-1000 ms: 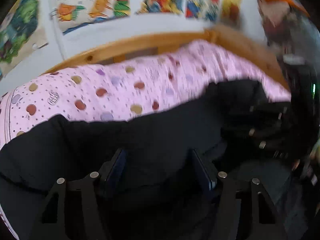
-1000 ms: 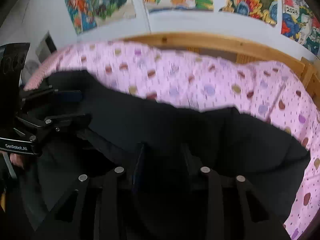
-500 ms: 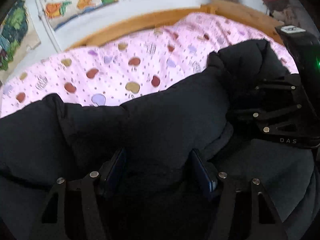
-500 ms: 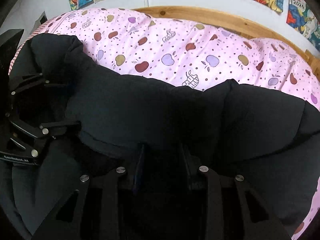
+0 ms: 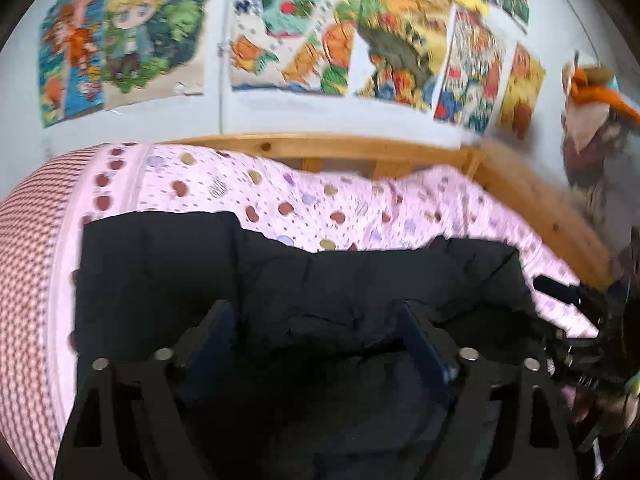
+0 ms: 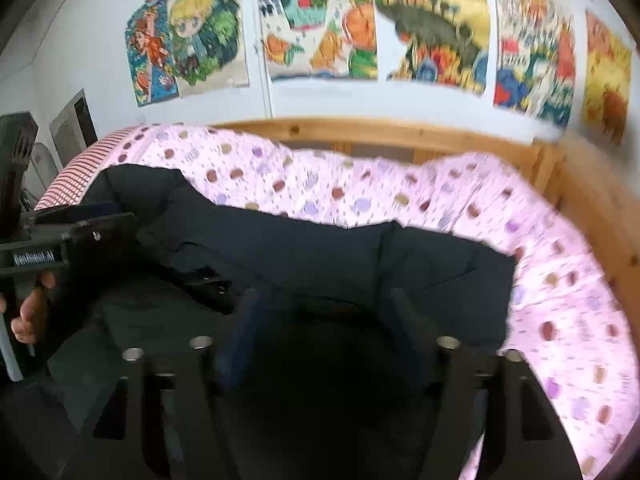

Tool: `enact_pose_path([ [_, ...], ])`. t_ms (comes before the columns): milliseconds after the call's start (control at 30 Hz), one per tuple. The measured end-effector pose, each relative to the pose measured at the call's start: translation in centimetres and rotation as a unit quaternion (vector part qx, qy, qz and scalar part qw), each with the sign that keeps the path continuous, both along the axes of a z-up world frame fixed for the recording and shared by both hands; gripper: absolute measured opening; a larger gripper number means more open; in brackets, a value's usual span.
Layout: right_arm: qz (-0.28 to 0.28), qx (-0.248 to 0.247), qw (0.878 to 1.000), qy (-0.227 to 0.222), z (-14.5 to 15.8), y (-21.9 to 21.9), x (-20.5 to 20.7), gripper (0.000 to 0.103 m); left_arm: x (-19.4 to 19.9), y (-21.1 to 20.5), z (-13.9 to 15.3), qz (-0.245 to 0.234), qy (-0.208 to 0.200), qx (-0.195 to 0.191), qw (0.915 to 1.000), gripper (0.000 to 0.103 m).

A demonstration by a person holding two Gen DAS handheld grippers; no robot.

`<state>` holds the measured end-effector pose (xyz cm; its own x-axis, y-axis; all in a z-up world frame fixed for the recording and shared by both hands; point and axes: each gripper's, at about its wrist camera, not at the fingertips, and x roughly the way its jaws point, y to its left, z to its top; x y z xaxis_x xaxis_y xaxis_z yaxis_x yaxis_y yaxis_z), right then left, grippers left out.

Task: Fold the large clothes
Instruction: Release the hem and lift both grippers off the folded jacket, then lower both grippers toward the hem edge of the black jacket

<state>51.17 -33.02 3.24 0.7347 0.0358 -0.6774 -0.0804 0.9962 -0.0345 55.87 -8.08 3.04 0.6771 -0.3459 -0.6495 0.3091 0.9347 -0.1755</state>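
A big black puffy coat point(image 5: 304, 280) is spread on the pink bed sheet point(image 5: 320, 204). The left tool point(image 5: 316, 328) and right tool point(image 6: 324, 316) are spread wide, nothing pinched. One fold looks done; next, an edge must be pinched.

Black padded garment point(image 5: 304, 280), apparently folded; lying across pink spotted bedding point(image 5: 320, 200)

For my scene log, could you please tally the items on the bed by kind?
Black garment: 1
Pink bedcover: 1
Grippers: 2, the left gripper and the right gripper
Total: 4
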Motion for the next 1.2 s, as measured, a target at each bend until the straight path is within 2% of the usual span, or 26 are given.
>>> enact_pose_path([
  [100,-0.015,-0.018,1.0,-0.012,1.8,0.8,-1.5,0.081,-2.3,1.1,1.4,0.015,-0.013,-0.016,0.9997,0.095],
  [167,-0.021,-0.022,0.999,-0.024,3.2,1.0,-2.9,0.085,-3.9,1.8,2.5,0.024,-0.027,-0.02,0.9991,0.1],
  [333,-0.028,-0.022,0.998,-0.05,6.8,1.6,-7.0,0.094,-8.7,3.7,6.0,0.05,-0.079,-0.021,0.9954,0.103],
  [467,-0.04,-0.008,0.997,-0.065,8.8,1.8,-10.5,0.094,-12.8,5.4,8.3,0.063,-0.106,-0.022,0.9921,0.103],
  [667,-0.044,-0.009,0.996,-0.082,10.5,2.9,-15.0,0.095,-18.3,7.1,10.1,0.076,-0.133,-0.004,0.9882,0.103],
  [867,-0.044,-0.011,0.994,-0.095,11.6,3.9,-18.9,0.095,-22.5,8.3,10.7,0.08,-0.142,0.016,0.9864,0.103],
  [1200,-0.036,-0.03,0.993,-0.105,12.4,6.4,-24.1,0.095,-28.5,10.8,10.7,0.1,-0.158,0.026,0.982,0.103],
])
